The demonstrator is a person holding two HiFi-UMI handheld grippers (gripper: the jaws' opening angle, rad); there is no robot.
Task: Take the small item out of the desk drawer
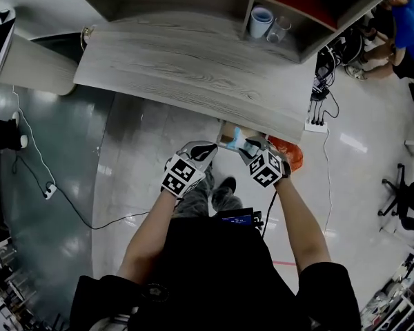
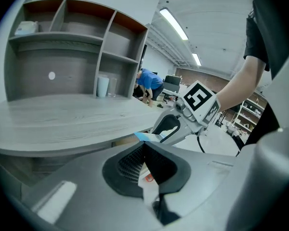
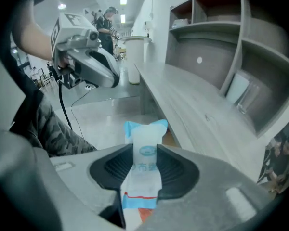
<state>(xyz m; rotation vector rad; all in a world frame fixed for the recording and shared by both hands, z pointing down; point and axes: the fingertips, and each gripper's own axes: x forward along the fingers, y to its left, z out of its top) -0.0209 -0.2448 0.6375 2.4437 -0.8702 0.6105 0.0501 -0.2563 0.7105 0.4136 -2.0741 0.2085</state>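
Our right gripper has its jaws closed on a small packet, the dark ribbed pads pressing its white middle from both sides. The packet stands upright in the grip. Its blue crimped end rises above the pads, and a red line, a blue band and an orange patch show below them. Our left gripper has its pads drawn together, with only a thin pale slit and a red speck between them; we cannot tell whether anything sits in that slit. In the head view the two grippers point toward each other, close together, just in front of the desk. The packet lies between their tips, in the air off the desk's near edge. A tan wooden panel shows under that edge, right behind the packet. Beside the right gripper an orange thing sits low by the floor. Farther out, a pale blue cup and a clear glass stand side by side in one compartment of the shelf unit at the back of the desk
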